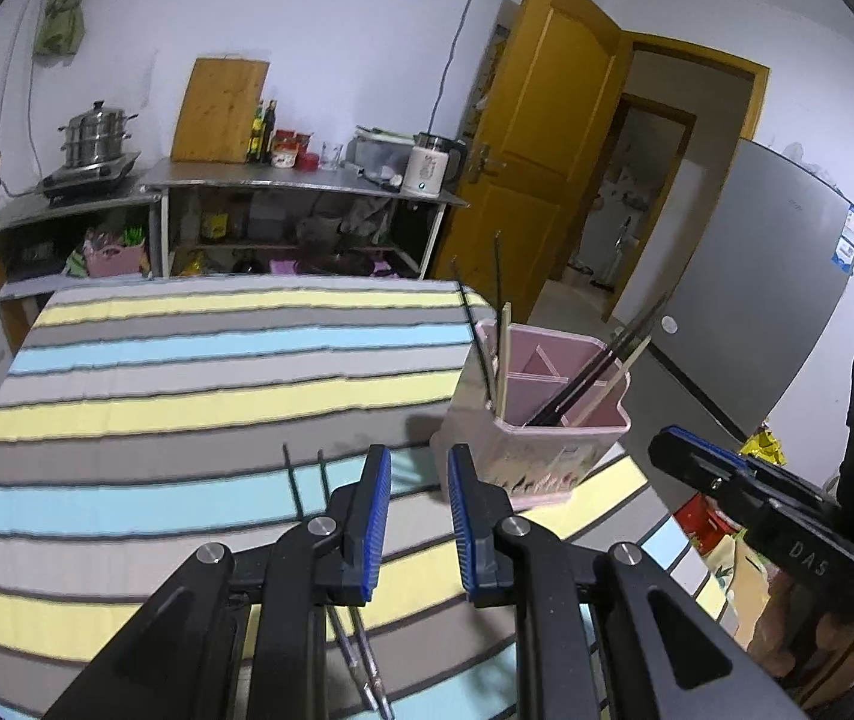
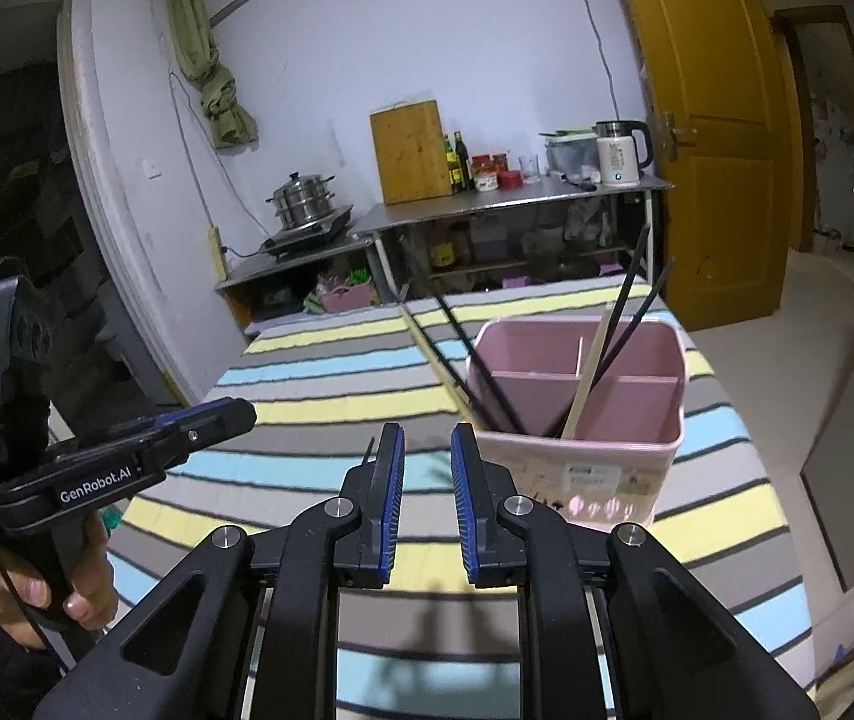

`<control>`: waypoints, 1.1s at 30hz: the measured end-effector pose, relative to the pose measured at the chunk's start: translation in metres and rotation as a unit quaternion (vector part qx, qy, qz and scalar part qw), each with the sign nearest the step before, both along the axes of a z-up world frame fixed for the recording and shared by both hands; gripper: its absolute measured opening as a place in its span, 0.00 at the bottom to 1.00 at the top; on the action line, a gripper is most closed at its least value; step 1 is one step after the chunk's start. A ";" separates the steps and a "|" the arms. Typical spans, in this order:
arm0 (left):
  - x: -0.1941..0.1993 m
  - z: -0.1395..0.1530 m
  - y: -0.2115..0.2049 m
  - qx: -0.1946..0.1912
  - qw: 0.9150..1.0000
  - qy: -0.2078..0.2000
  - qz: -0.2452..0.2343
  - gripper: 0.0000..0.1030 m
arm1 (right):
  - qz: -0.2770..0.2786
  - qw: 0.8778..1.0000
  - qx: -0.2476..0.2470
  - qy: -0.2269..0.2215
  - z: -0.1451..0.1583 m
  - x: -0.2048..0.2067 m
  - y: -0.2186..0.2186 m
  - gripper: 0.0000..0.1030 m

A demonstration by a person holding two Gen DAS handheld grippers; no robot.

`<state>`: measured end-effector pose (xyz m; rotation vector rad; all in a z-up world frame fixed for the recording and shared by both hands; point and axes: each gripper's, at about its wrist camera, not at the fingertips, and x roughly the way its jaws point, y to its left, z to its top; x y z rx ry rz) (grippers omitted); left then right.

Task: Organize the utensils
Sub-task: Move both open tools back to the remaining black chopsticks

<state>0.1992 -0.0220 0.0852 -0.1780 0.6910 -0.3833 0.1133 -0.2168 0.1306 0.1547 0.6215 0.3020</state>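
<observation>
The left gripper [image 1: 419,468] hangs over the striped surface [image 1: 186,372] with its jaws spread and nothing between them. Two dark chopsticks [image 1: 306,480] lie flat just left of and beneath those jaws, probably the next pieces to collect. The pink holder [image 1: 538,450] stands just ahead and right of the left jaws, directly ahead of the right gripper [image 2: 428,456], whose jaws are also spread and empty. The holder has three compartments, so pieces stand upright and sorted. About six chopsticks lean inside, four dark and two pale; the exact count is uncertain.
</observation>
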 end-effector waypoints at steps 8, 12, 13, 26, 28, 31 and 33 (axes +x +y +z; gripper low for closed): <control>-0.017 -0.033 0.018 0.001 0.999 0.032 0.017 0.18 | 0.014 1.000 0.002 0.024 -0.021 -0.012 0.007 0.16; -0.020 -0.046 0.024 0.002 0.999 0.047 0.026 0.18 | 0.021 0.999 0.002 0.037 -0.030 -0.014 0.013 0.16; -0.021 -0.050 0.025 0.002 0.998 0.050 0.028 0.18 | 0.024 0.999 0.002 0.041 -0.032 -0.014 0.016 0.16; -0.011 -0.089 0.029 0.009 0.995 0.093 0.041 0.18 | 0.038 0.996 0.000 0.077 -0.061 -0.009 0.028 0.16; -0.007 -0.095 0.029 0.011 0.994 0.100 0.042 0.18 | 0.039 0.996 0.000 0.084 -0.065 -0.007 0.030 0.16; 0.002 -0.103 0.027 0.015 0.993 0.108 0.043 0.18 | 0.040 0.995 -0.001 0.094 -0.072 -0.004 0.032 0.16; 0.010 -0.109 0.025 0.021 0.993 0.113 0.043 0.18 | 0.041 0.994 0.000 0.100 -0.078 -0.002 0.033 0.16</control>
